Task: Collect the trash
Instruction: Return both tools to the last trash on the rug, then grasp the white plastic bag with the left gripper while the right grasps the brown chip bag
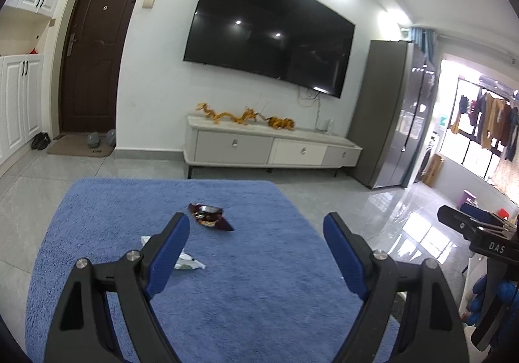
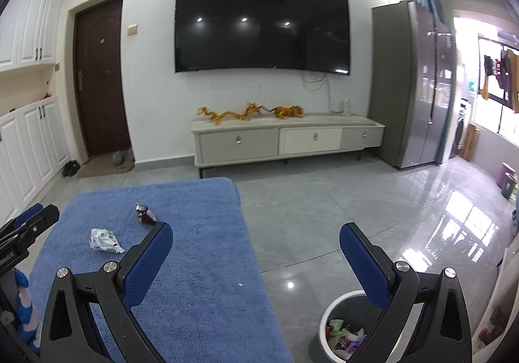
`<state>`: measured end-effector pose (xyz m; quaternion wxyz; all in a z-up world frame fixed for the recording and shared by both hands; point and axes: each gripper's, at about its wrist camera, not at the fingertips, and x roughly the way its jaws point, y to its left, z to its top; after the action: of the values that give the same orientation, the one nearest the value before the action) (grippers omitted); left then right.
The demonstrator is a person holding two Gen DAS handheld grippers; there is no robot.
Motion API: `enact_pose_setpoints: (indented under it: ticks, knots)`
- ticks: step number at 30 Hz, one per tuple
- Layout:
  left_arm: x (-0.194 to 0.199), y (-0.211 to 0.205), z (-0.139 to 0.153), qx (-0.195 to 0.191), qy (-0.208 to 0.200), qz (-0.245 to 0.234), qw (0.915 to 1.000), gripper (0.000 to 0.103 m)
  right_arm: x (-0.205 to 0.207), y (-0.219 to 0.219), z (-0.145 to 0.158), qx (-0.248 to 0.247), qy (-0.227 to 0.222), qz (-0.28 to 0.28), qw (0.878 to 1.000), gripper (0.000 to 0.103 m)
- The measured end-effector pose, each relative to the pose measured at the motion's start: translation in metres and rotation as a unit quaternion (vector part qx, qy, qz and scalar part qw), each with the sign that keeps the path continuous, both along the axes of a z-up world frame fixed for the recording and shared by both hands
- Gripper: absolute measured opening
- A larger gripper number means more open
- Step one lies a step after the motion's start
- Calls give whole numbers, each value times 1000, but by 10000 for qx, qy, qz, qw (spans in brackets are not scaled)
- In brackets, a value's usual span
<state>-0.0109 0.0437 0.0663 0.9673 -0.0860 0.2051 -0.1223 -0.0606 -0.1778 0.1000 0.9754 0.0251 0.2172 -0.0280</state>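
A dark red crumpled snack wrapper (image 1: 211,217) lies on the blue rug (image 1: 259,265); it also shows in the right wrist view (image 2: 146,215). A white crumpled wrapper (image 1: 188,261) lies nearer, partly hidden behind my left finger; it shows whole in the right wrist view (image 2: 104,240). My left gripper (image 1: 256,223) is open and empty above the rug, just short of both wrappers. My right gripper (image 2: 256,233) is open and empty, over the rug's right edge (image 2: 249,233). A grey trash bin (image 2: 343,330) with colourful trash inside stands on the floor below the right gripper's right finger.
A white TV cabinet (image 2: 285,141) with gold ornaments stands against the far wall under a large TV (image 2: 262,22). A grey fridge (image 2: 412,87) stands at the right. Grey tiled floor (image 2: 340,201) surrounds the rug. The right gripper's body shows at the left view's right edge (image 1: 480,233).
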Motion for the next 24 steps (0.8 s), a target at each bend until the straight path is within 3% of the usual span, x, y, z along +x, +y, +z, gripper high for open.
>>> enact_pose_setpoints:
  ticks: [13, 24]
  knots:
    - [82, 23, -45, 314, 637, 463, 9964, 84, 86, 35, -30, -114, 546, 817, 9951, 103]
    - [142, 49, -93, 644, 1142, 1065, 9856, 84, 166, 74, -54, 42, 855, 1770, 9805, 103]
